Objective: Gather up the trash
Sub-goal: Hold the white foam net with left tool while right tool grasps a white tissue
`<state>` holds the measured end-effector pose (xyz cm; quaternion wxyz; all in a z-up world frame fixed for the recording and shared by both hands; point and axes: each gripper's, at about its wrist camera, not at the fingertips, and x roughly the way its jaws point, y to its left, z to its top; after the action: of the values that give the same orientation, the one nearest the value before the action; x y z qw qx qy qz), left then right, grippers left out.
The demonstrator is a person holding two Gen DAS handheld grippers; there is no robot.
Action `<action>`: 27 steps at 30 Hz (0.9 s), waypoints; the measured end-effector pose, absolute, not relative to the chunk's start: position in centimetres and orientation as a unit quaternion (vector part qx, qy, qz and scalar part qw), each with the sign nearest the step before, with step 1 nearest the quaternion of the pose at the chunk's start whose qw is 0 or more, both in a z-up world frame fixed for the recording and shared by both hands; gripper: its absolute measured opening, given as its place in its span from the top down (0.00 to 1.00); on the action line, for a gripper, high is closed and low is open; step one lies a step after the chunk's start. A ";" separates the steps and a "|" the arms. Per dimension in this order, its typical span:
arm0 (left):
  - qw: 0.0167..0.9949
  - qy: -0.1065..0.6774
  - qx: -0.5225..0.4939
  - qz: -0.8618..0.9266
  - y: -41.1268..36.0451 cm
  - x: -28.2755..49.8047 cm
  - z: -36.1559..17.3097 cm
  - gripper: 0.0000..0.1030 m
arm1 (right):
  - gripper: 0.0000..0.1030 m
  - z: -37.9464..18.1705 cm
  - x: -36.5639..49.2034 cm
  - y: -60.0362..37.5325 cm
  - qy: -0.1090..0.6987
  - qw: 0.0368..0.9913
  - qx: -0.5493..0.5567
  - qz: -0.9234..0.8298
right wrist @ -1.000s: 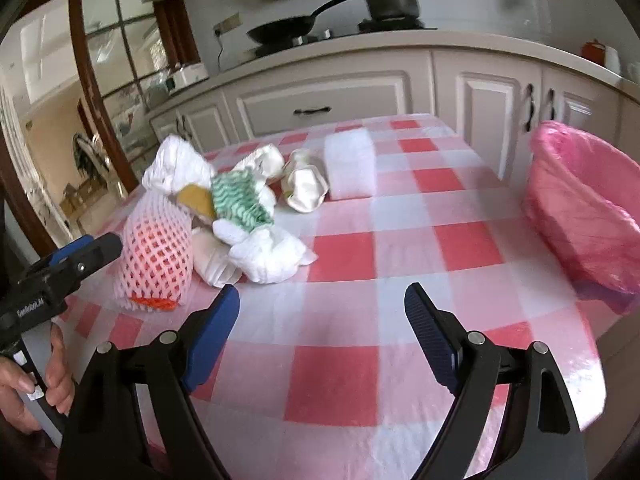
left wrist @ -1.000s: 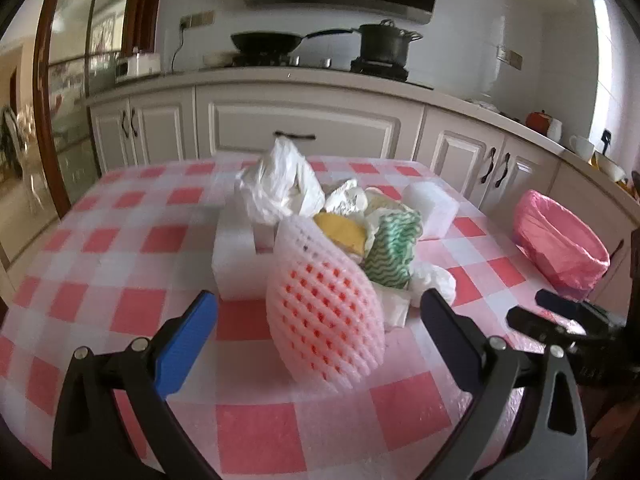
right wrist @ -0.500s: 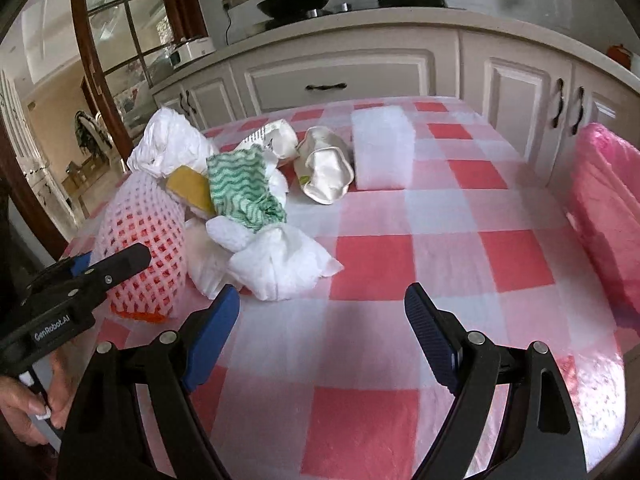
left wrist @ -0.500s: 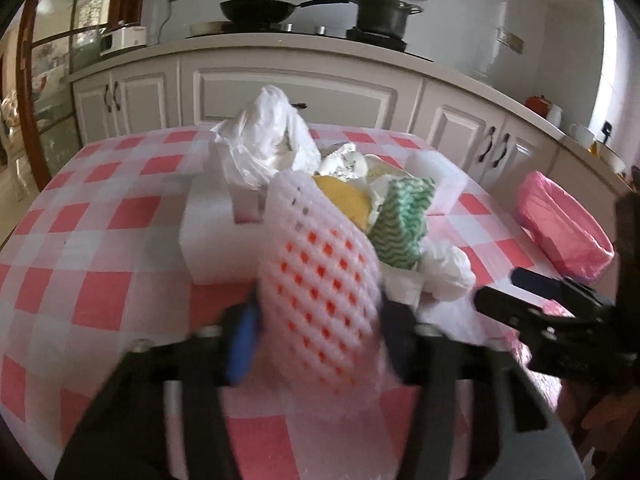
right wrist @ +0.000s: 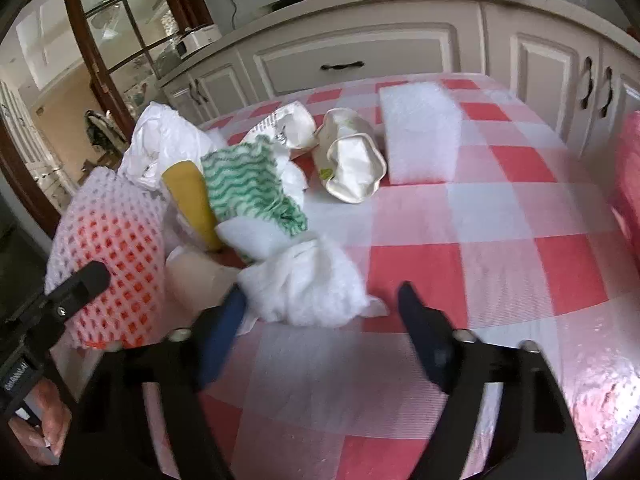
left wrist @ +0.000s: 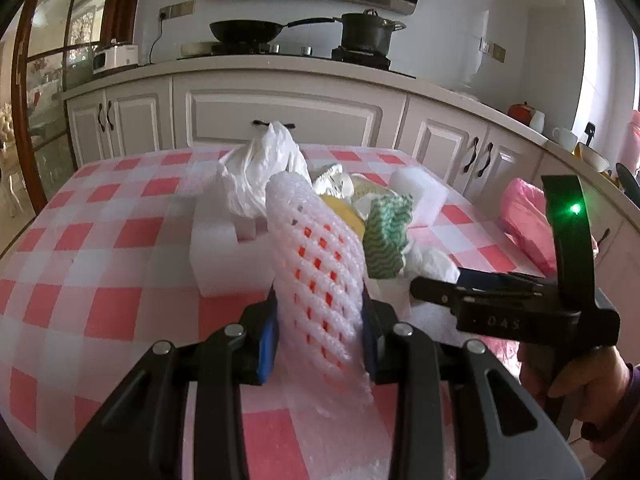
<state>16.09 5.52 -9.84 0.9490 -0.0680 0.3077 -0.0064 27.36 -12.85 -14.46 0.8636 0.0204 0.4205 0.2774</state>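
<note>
Where the checked worktop [left wrist: 100, 248] carries the heap of trash, left to right: left hand-held gripper [left wrist: 318, 326] closing, blue pads pressed on both sides of the white foam fruit net [left wrist: 316, 264] at the heap's near edge; beside it a yellow piece [right wrist: 192, 204], then a green wavy cloth [right wrist: 252, 184]; right hand-held gripper [right wrist: 320, 332] closing, jaws apart around a white crumpled wad [right wrist: 308, 284], pads not pressing it; far right, pink-lined bin [left wrist: 524, 220] beyond the worktop edge.
</note>
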 end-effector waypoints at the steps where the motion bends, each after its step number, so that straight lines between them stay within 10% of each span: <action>1: 0.948 0.310 -0.070 -0.008 5.5 16.0 -9.9 0.68 | 0.46 -14.5 27.3 -12.8 0.420 0.863 0.020 0.280; 8: 0.948 0.313 -0.065 -0.009 5.2 15.7 -10.2 0.68 | 0.67 -14.0 26.0 -13.4 0.397 0.872 0.011 0.288; 27: 0.954 0.289 -0.006 -0.075 -0.9 15.0 -7.9 0.68 | 0.69 -10.2 21.5 -21.7 0.332 0.915 0.043 0.227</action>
<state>15.00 -0.91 -7.88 0.9544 -0.0055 0.2890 -0.0747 21.46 -21.68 -10.24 0.9146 0.0426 0.3321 0.2267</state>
